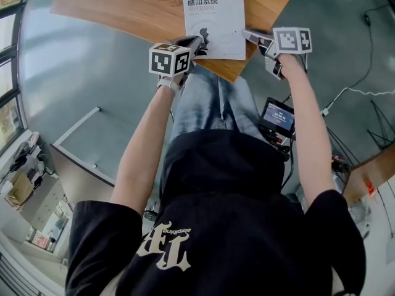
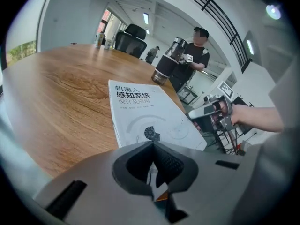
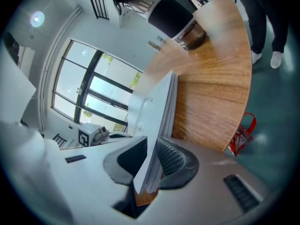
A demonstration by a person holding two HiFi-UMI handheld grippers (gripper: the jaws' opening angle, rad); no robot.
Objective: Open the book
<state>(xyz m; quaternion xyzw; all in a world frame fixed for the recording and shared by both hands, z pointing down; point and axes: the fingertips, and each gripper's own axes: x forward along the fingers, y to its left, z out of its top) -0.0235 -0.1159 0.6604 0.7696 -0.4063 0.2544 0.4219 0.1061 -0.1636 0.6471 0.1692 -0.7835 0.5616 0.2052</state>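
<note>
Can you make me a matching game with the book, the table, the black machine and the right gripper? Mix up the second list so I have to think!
Things:
1. book
2. table
3. black machine
4. right gripper

What fits:
a. brown wood
b. shut on a corner of the book
c. white cover with dark print
d. stands on the table, farther away than the book

Right pairs: 1-c, 2-a, 3-d, 4-b
</note>
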